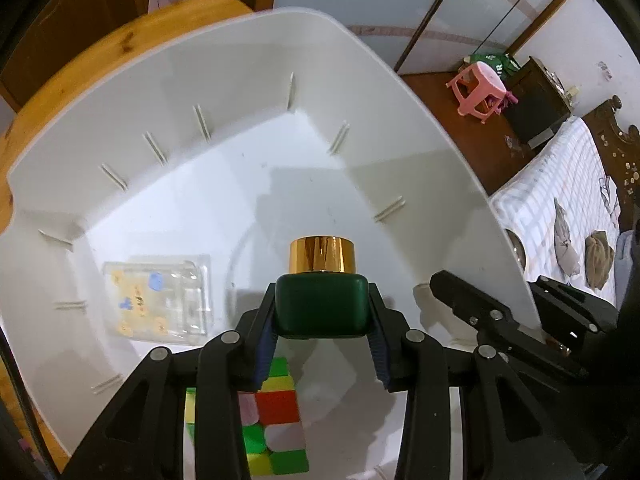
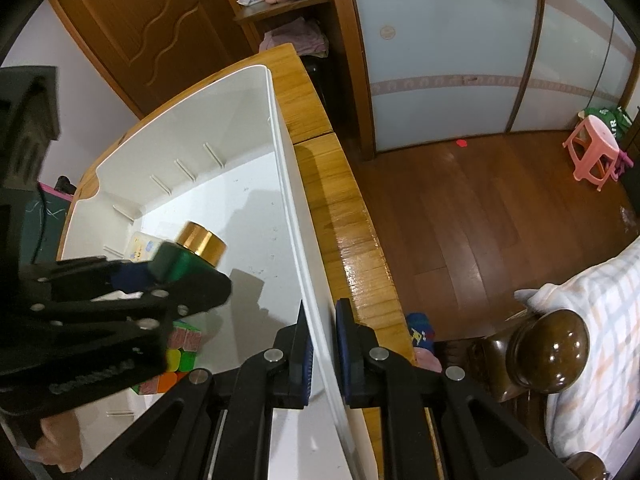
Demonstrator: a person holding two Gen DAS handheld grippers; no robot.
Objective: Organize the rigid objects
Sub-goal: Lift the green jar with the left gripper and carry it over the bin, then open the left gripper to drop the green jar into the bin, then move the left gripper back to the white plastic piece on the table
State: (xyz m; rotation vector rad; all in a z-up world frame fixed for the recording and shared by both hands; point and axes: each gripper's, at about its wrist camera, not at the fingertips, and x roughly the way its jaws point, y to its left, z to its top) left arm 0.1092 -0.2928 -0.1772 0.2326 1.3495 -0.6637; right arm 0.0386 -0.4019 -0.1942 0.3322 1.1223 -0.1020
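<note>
My left gripper (image 1: 322,334) is shut on a dark green bottle (image 1: 322,308) with a gold cap (image 1: 322,255), held inside the white bin (image 1: 256,80) above its floor. The right wrist view shows the same green bottle (image 2: 176,264) and left gripper (image 2: 160,280) over the bin's near end. A multicoloured puzzle cube (image 1: 276,416) lies on the bin floor under the left fingers. A clear plastic case (image 1: 158,294) with a printed card lies flat to the left. My right gripper (image 2: 322,344) is shut on the bin's right wall (image 2: 296,208), one pad on each side.
The bin stands on a wooden table (image 2: 320,168) whose edge runs just right of the wall. Beyond lie a wood floor (image 2: 480,200), a pink stool (image 2: 596,148), a bed with a checked cover (image 1: 560,184) and a dark bedpost knob (image 2: 548,350).
</note>
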